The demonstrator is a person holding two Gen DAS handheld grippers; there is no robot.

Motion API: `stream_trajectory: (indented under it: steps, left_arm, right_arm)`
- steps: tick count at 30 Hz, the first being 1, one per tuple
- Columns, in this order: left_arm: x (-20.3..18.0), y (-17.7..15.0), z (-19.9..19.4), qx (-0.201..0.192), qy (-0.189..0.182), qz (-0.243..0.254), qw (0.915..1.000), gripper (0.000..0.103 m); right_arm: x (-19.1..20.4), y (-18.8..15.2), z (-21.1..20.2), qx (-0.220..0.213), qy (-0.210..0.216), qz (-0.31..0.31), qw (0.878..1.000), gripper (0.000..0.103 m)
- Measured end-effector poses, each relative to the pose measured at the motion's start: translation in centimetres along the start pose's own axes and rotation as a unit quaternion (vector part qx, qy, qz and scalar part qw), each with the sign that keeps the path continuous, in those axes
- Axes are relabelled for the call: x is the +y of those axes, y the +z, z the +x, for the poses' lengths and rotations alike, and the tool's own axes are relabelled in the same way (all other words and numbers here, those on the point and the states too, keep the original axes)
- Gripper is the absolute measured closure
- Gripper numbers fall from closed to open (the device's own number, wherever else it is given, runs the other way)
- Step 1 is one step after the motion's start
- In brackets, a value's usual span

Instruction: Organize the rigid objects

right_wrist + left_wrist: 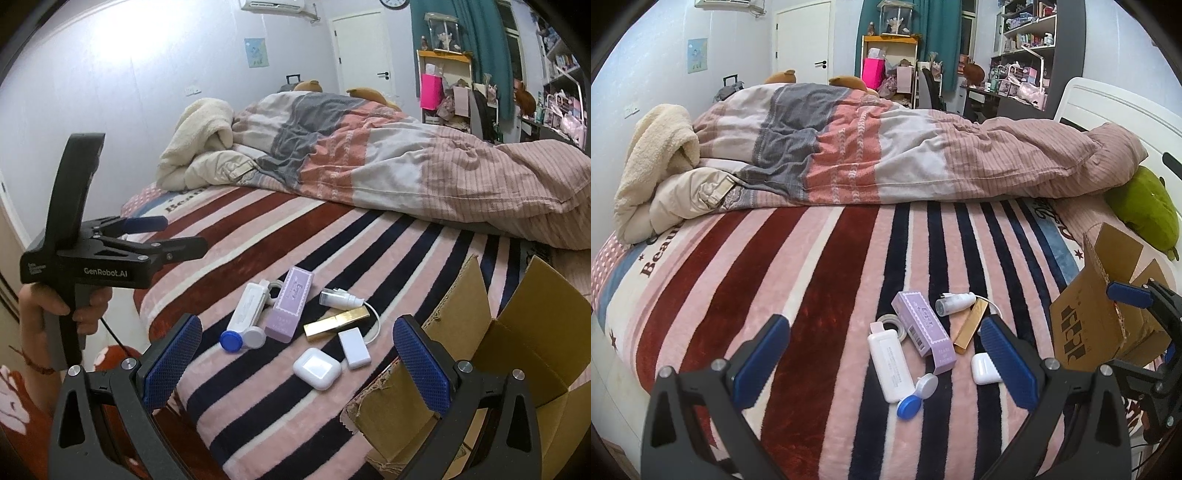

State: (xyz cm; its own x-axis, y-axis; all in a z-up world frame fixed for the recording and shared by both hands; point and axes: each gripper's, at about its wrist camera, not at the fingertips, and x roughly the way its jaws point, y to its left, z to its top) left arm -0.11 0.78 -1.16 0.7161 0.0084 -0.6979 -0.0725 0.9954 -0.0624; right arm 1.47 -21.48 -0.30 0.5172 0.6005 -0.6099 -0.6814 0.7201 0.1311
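Lying in a cluster on the striped blanket point(820, 295) beside the open cardboard box point(517, 332), the small items sit apart from both tongs. Only the right wrist view shows the white adapter point(354, 349) by the earbud case point(317, 368), and the left gripper point(162, 236) held level in a hand, jaws apart, empty. The right gripper point(295, 363) gapes wide, empty. The purple carton point(922, 325) and gold bar point(969, 323) both lie flat, long axes running away from the left wrist camera.

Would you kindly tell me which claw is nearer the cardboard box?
Right. The right claw hovers beside the box; the left claw is farther left, over the small items.
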Motion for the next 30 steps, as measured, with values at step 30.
stream_trajectory:
  steps: [30]
  left_arm:
    - [-0.22,-0.29,0.19,0.003,-0.002,0.001,1.0000,0.001]
  right_arm:
    - [0.19,0.67,-0.22,0.018,-0.048,-0.024,0.998,0.000]
